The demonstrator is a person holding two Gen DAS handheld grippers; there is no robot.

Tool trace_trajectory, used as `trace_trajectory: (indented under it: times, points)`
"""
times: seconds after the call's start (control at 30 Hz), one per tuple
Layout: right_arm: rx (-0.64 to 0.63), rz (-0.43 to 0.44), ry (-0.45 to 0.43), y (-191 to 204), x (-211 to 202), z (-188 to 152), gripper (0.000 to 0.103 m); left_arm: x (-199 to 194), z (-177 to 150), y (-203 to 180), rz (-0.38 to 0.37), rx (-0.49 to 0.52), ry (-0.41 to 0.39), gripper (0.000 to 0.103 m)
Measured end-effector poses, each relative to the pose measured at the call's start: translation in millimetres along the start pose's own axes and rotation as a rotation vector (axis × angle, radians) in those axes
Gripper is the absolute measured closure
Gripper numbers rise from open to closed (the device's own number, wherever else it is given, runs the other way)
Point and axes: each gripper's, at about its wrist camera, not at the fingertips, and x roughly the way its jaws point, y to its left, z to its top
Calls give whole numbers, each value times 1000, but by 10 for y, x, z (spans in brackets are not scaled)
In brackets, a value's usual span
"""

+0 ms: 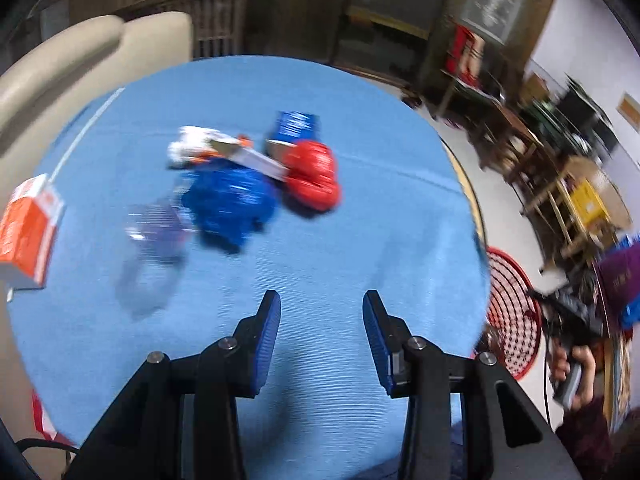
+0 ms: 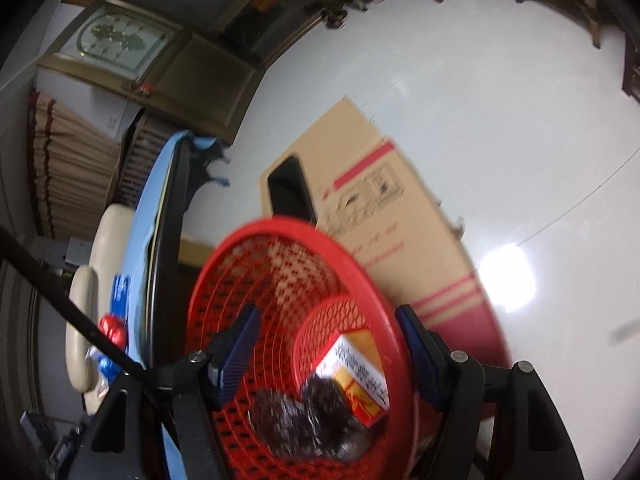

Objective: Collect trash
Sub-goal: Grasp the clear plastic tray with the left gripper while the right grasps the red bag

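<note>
Two empty part-open grippers, left gripper [image 1: 322,306] over littered table [image 1: 360,216], right gripper [image 2: 330,322] over red basket [image 2: 256,240].

Round blue-clothed table [image 1: 360,240] bears crumpled wrappers [image 1: 228,204], cartons [image 1: 28,232], clear bottle [image 1: 152,256].

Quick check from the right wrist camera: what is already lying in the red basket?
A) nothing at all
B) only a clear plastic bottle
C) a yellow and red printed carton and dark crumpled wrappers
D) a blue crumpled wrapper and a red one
C: inside the red basket a yellow and red printed carton lies beside dark crumpled wrappers, seen past the open right gripper, which holds nothing.
</note>
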Motion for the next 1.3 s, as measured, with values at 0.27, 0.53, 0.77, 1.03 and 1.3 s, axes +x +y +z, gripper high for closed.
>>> trace_trajectory:
  times: [0.27,0.53,0.77,1.03,1.3]
  points:
    - [-117,-154,-263,406,-614,203,30,-373,-33,897,180,-126,-103,37]
    - [-378,90,-170,1746,-512,32,30,-238,-70,1306,167,-223,-94,37]
    - [-471,260,99,2784,332,-472,30,16,119,1163,99,-212,-77,37]
    - [-464,225,263,3790,1251,-865,30,260,347,1191,95,-110,-64,36]
    - [-551,110,252,4089,1813,-968,30,339,194,1295,-31,-33,-71,36]
